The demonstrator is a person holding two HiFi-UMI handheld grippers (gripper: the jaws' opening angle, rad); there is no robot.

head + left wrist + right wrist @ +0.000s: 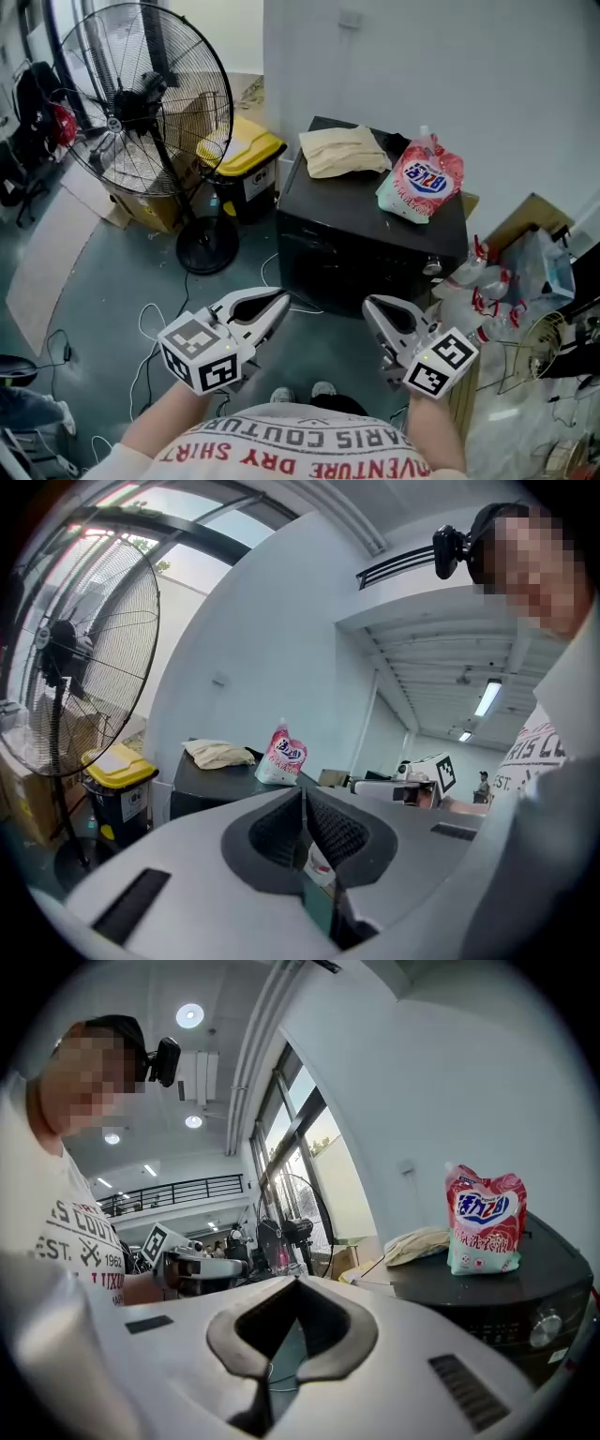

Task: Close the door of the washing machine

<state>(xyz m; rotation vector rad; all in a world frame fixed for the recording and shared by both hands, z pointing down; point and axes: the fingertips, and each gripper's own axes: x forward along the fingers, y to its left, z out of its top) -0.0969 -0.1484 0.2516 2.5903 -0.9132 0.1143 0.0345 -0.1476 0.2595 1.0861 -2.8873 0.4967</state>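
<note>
Left gripper (pixel 279 302): we hold it low in front of us, jaws pressed tip to tip with nothing between them, aimed at the machine.
Right gripper (pixel 371 306): also pinched together and empty, level with the left one, with a gap of floor between the two.
Washing machine (pixel 356 248): a black box standing against the white wall (pixel 450 66), just ahead of both grippers and touching neither.
Door: the front faces us dark and flat, and we cannot make out the door's edge on it.
Machine top: a folded beige cloth (pixel 342 150) lies toward the left, and a pink detergent pouch (pixel 422 178) stands near the right edge.
Left side: a strip of grey floor (pixel 103 281) runs between the machine's left edge and the standing fan (pixel 141 103). A yellow-lidded bin (pixel 246 155) sits just beside the rear left corner.
Right side: plastic bags and spray bottles (pixel 487 291) crowd close to the machine's right edge.
Underfoot: white cables (pixel 150 323) loop on the floor by the left gripper.
</note>
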